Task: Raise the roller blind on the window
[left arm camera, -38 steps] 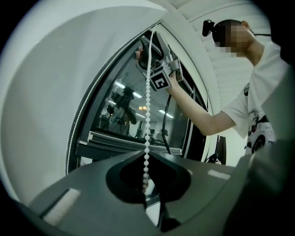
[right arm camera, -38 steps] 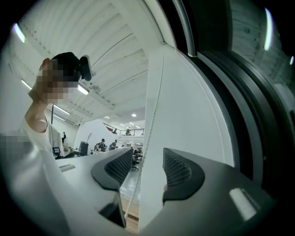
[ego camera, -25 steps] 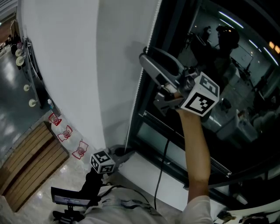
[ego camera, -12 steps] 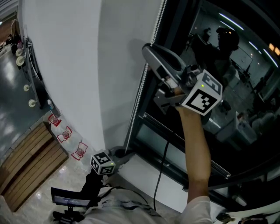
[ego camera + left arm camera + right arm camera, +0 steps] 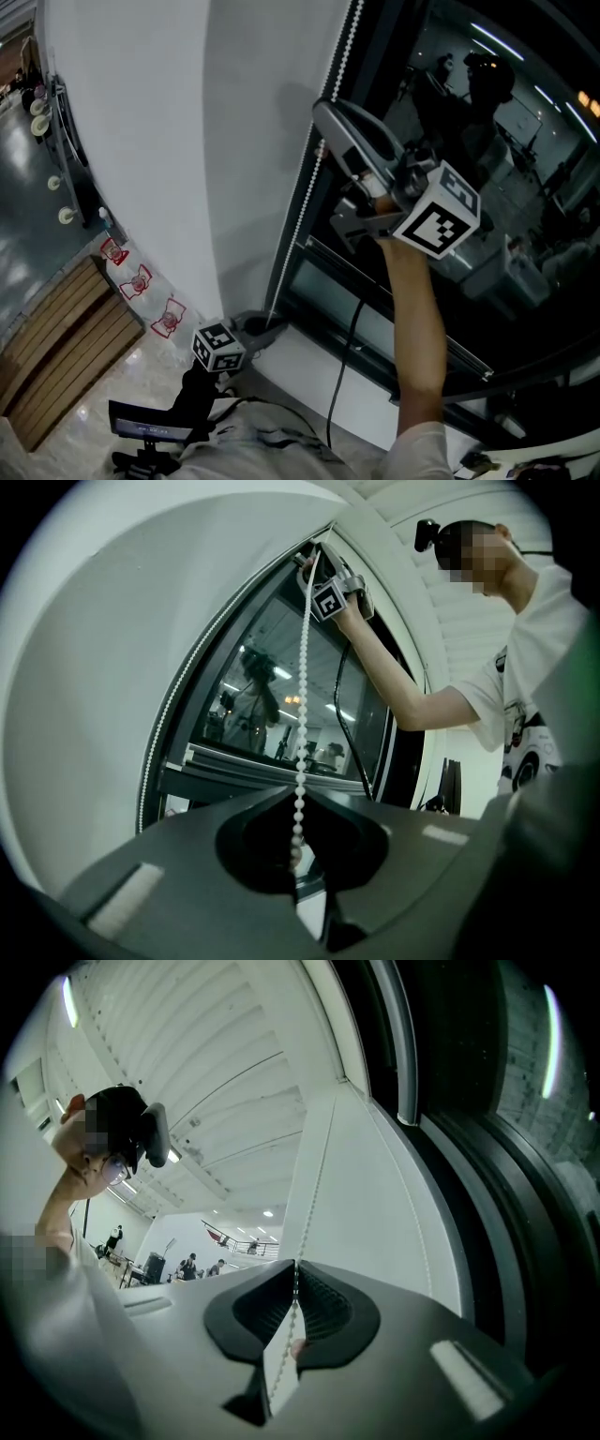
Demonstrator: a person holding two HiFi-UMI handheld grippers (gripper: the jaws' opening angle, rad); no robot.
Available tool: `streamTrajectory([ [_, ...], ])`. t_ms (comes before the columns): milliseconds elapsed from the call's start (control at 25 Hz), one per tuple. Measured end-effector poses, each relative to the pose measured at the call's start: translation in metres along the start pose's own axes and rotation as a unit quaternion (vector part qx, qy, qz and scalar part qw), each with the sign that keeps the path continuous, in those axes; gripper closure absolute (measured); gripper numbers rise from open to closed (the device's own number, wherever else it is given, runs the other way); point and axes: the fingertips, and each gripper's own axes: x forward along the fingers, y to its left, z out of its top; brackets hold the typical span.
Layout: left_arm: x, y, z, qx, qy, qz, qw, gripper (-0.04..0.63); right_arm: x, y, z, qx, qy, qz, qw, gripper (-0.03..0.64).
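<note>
Upper centre of head view: right gripper (image 5: 323,131), raised on an outstretched arm against the window frame.
- Fingers: have just been closing and are now pinched together on the bead chain (image 5: 305,202). The right gripper view shows the chain running up out of the meeting tips.

Lower centre of head view: left gripper (image 5: 262,330), low by the window sill (image 5: 300,370).
- Fingers: closed, as far as its own view shows. A taut strand of the same chain drops straight into the seam between them.

Left half of head view: roller blind (image 5: 187,141), white fabric, still down over that part of the window (image 5: 487,187). Dark glass is exposed to its right.

Bead chain, position: along the blind's right edge. Its long axis is steep, slanting from top centre-right of the frame to lower centre. In the left gripper view a second strand lies against the frame, left of the held one.

Governing relation: both grippers sit on one straight strand, the right well above the left. The chain's length lies between them, so the strand runs away from each set of fingers along its own axis.
- Judgement: the next pull must follow that axis. The right gripper, higher up, has the longer downward travel. Which strand raises the blind cannot be told.
</note>
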Motion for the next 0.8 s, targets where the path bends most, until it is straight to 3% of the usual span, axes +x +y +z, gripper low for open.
streamTrajectory([
  [800,0.003,-0.004,0.004,-0.002,0.003,-0.004,1.0,0.597,-0.03,0.009,-0.109,0.049,0.09,-0.017,0.995,0.603],
])
